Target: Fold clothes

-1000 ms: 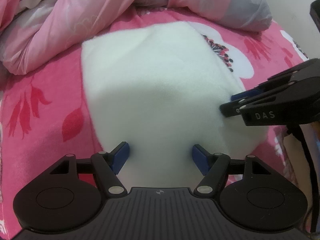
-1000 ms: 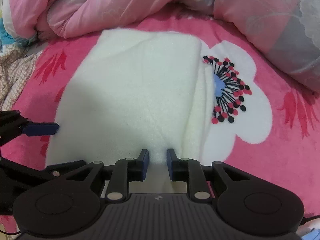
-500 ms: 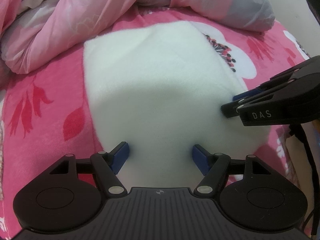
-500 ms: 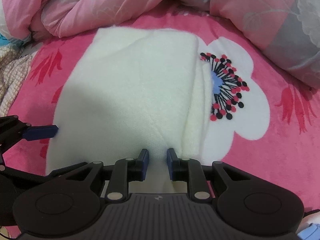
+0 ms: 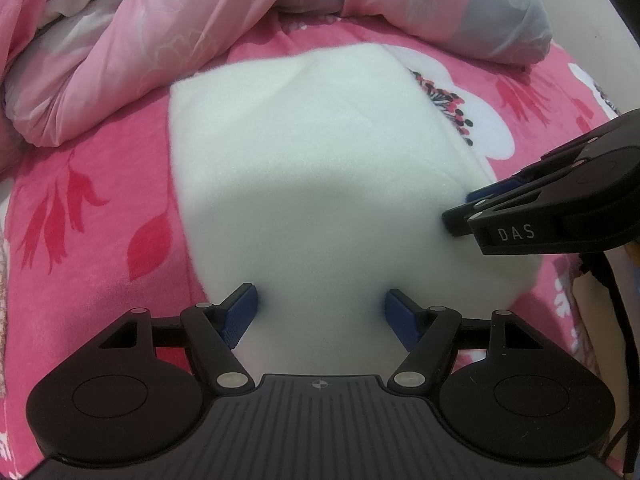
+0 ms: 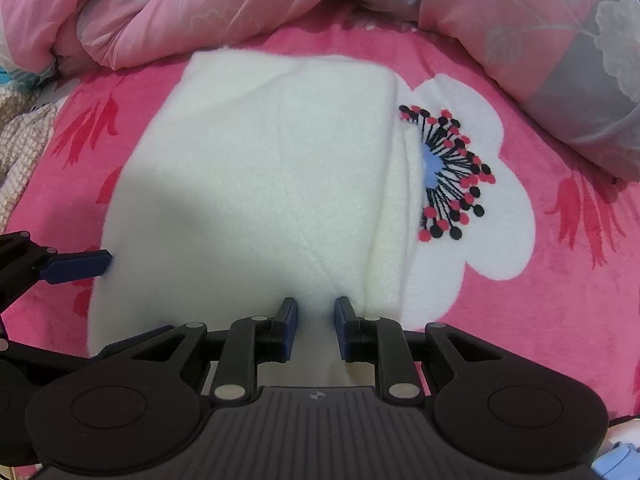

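- While you hold both tools low over the bed, the white fleece cloth (image 5: 320,184) lies folded flat on the pink flower blanket (image 5: 92,248).
- The cloth sits in the middle of the blanket, just beside a big white flower print (image 6: 472,200) with black and red dots.
- Your left gripper (image 5: 320,312) has its jaws wide apart. The near edge of the cloth lies between the blue pads (image 5: 240,314), but they do not squeeze it.
- Your right gripper (image 6: 316,324) has its jaws close together, with a narrow strip of the cloth between them. You cannot tell if the pads really pinch it.
- From the left camera, your right gripper (image 5: 460,216) comes in from the side, and its tip touches the cloth's right edge.
- A rumpled pink and grey quilt (image 6: 520,40) is piled up behind the cloth.
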`<state>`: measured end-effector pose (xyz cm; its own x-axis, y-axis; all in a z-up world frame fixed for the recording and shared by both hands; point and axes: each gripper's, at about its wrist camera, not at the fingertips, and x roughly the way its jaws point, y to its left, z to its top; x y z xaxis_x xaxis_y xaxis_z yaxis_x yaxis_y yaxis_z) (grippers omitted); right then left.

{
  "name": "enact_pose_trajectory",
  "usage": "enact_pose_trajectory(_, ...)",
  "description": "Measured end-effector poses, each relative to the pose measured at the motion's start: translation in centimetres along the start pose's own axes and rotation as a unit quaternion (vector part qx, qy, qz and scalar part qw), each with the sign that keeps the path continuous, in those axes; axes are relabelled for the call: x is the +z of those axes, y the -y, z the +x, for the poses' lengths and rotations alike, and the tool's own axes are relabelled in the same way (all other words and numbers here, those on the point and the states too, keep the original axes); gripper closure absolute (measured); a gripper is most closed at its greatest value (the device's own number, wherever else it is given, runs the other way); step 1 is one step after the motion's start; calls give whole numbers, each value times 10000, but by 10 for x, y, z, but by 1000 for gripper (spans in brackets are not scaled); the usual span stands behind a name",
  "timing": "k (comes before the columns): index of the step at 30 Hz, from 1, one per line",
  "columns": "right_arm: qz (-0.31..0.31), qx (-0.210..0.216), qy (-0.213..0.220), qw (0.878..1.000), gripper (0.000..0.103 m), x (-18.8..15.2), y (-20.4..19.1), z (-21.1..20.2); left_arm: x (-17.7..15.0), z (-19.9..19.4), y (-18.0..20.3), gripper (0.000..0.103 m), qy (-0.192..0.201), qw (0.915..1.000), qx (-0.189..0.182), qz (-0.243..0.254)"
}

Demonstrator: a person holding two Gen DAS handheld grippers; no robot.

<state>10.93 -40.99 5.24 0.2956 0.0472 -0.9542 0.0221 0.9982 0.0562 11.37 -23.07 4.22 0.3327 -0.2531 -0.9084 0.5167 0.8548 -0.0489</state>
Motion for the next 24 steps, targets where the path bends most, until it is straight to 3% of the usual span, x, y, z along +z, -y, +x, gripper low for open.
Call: enact_pose_trajectory(24, -53, -91, 49, 9999, 81, -1, -4, -1, -3, -1, 3, 32, 93, 10000, 34, 10)
